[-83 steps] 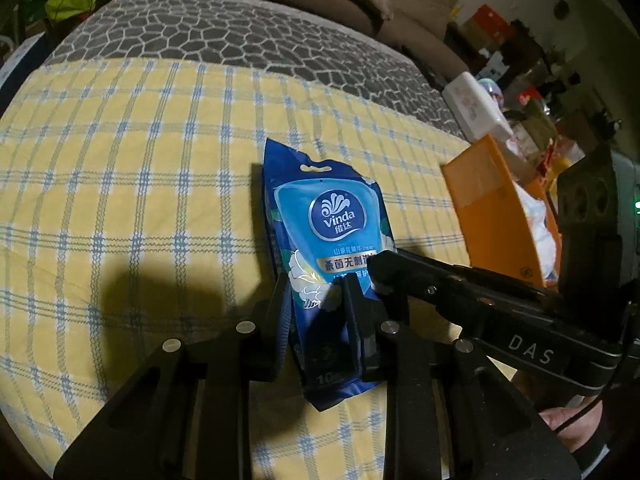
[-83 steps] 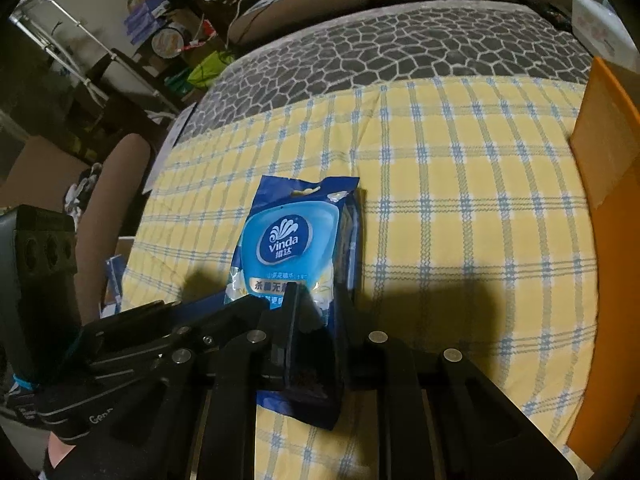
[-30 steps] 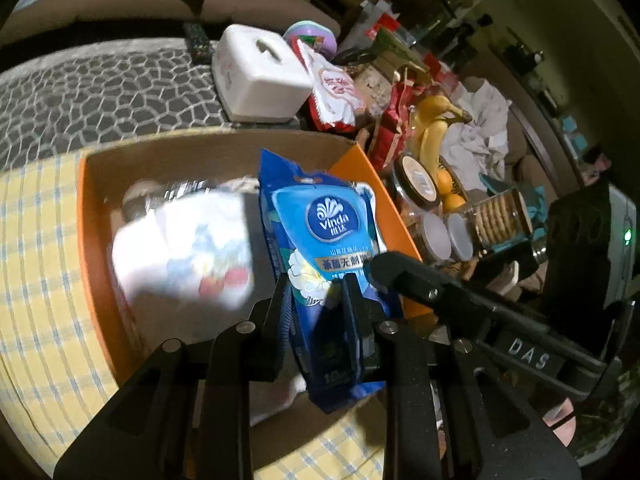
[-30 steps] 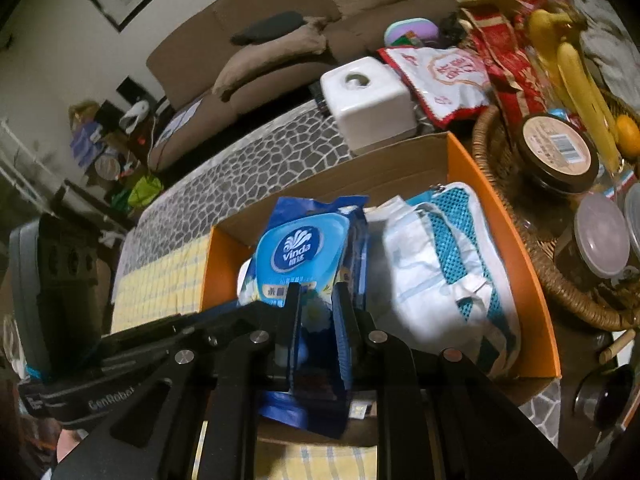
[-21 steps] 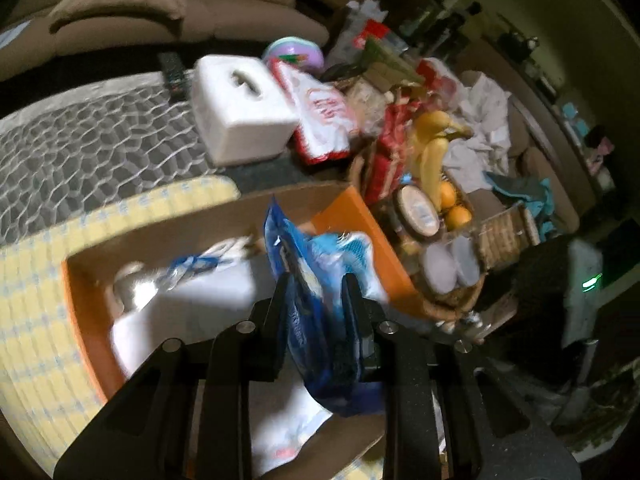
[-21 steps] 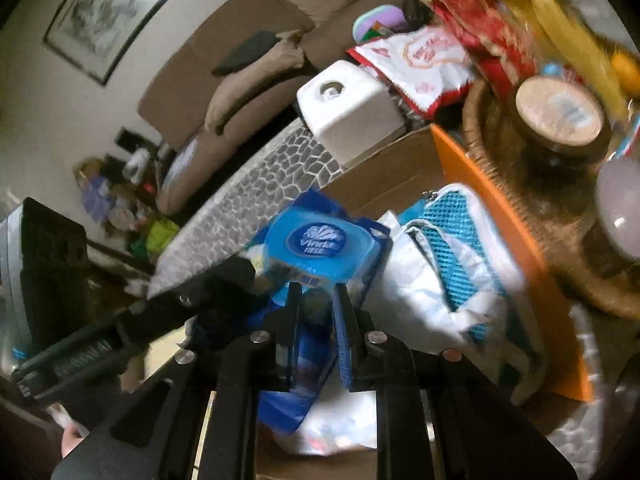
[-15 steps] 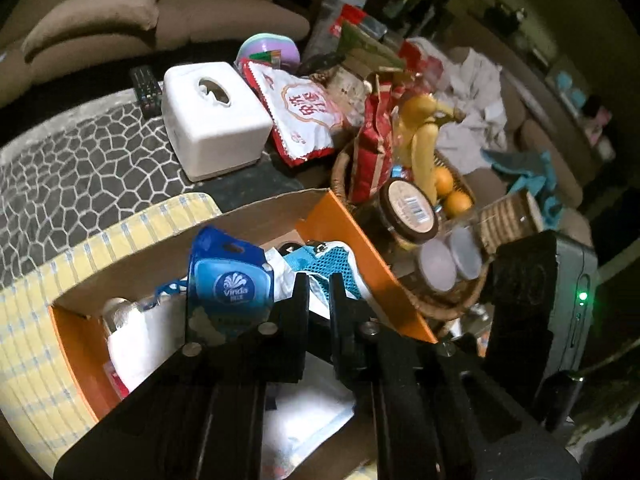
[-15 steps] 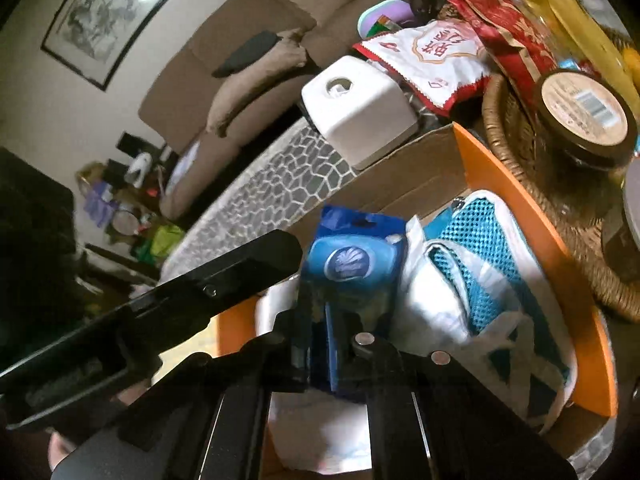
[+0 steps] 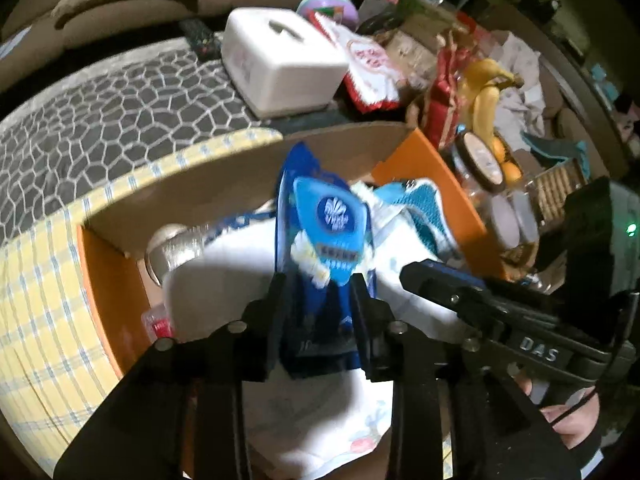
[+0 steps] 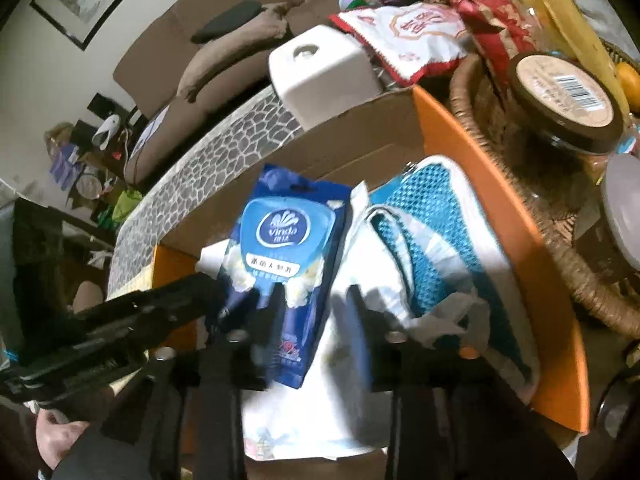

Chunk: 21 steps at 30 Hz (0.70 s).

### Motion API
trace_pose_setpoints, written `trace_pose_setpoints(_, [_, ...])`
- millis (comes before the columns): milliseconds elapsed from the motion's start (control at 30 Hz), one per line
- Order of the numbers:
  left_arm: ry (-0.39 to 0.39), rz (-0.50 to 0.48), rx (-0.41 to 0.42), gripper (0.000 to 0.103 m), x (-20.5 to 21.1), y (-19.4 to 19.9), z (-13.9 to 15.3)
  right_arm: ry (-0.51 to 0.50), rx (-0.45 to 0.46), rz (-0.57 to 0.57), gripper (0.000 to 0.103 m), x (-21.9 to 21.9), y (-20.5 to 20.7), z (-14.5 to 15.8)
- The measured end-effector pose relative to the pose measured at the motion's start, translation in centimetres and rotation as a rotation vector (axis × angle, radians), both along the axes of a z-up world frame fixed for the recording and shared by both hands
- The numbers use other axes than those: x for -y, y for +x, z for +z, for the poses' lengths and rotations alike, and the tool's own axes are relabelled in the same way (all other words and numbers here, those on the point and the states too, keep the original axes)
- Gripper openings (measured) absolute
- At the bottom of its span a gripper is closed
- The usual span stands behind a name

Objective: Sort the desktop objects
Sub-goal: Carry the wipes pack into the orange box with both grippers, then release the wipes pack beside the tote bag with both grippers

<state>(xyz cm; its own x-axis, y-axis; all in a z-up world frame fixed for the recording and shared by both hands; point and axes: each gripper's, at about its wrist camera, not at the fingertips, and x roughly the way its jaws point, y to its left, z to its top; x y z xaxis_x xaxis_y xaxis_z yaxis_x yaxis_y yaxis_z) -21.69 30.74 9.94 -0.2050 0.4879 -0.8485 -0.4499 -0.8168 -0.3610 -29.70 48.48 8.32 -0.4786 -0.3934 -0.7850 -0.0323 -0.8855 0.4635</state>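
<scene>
A blue Vinda wipes pack (image 9: 324, 248) hangs over the orange box (image 9: 444, 184). My left gripper (image 9: 320, 292) is shut on its lower part. In the right wrist view the wipes pack (image 10: 280, 256) lies over white bags inside the orange box (image 10: 500, 208). My right gripper (image 10: 314, 312) stands open, its jaws wide apart, with the pack's lower right edge between them. The left gripper's fingers (image 10: 188, 292) reach in from the left onto the pack.
The box holds a white plastic bag (image 10: 360, 400), a blue mesh pouch (image 10: 432, 232) and a clear bottle (image 9: 176, 248). A white tissue box (image 9: 280, 60), snack bags (image 10: 408, 36), bananas (image 9: 484, 96), a jar (image 10: 568, 92) and a wicker basket (image 10: 592, 296) crowd behind and right. Yellow plaid cloth (image 9: 40, 320) lies left.
The pack was carried by both grippers from the plaid cloth over to the orange box. My right gripper has opened and let go; the left still grips it.
</scene>
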Motion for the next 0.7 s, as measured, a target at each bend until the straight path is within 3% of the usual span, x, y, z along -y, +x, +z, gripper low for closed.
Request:
trace_pose_setpoints(400, [0.006,-0.018,0.033,0.028,-0.2,0.2,-1.8,-0.106,0.083,-0.005,0.037,0.9,-1.2,-3.3])
trace_pose_setpoints(467, [0.031,-0.011,0.050,0.027,0.0,0.2,-1.9,-0.172,0.093,-0.010,0.035,0.6,-1.3,-3.5])
trace_pose_setpoints(700, [0.142,0.034,0.102,0.027,1.0,0.6,-0.9,-0.180,0.049,-0.018,0.035,-0.2,-0.5,-1.4])
